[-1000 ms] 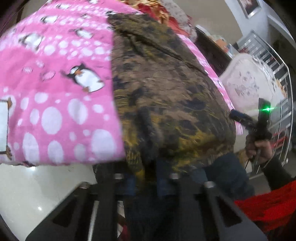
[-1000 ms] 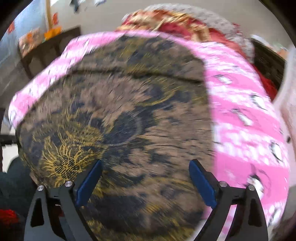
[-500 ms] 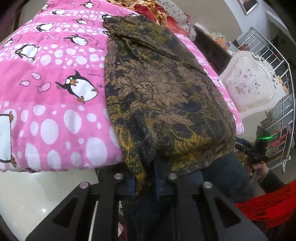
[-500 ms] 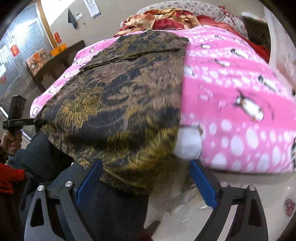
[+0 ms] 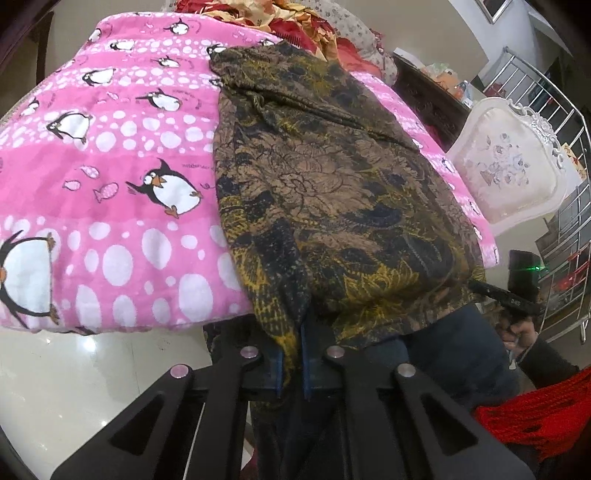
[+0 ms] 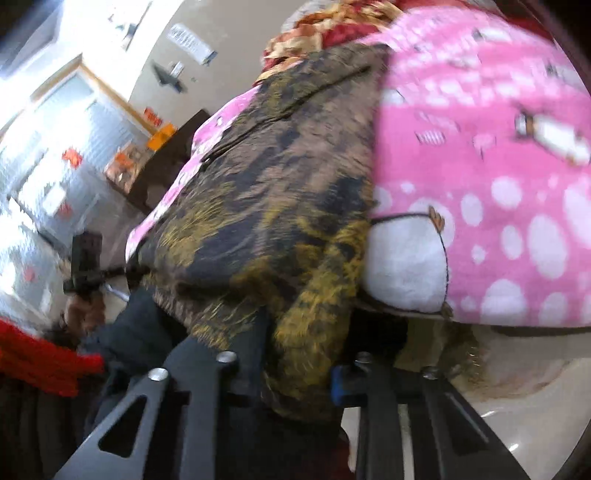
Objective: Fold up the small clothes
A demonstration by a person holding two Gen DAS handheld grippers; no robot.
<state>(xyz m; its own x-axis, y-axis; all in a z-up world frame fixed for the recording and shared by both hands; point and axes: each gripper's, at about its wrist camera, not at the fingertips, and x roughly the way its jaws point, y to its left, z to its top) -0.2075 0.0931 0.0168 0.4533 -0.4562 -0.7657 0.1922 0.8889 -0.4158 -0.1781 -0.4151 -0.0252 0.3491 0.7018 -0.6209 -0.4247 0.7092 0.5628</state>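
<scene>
Left view alone shows white chair (image 5: 513, 166). Left gripper (image 5: 291, 365) pinches garment (image 5: 332, 192) hem; right gripper (image 6: 299, 373), wide before, just clamped hem.

A home, likely a living room or bedroom: a pink penguin blanket (image 5: 110, 177) covers a bed or sofa, quilts (image 5: 295, 22) lie heaped at its far edge, beside an ornate white chair (image 5: 513, 166) and pale tiled floor (image 5: 92, 369).

No writing can be read for certain. The pink blanket (image 5: 122, 192) carries a small line of print just above the penguin (image 5: 168, 188) near its middle, too small to make out. Papers on the far wall (image 6: 190, 42) are blurred beyond reading.
</scene>
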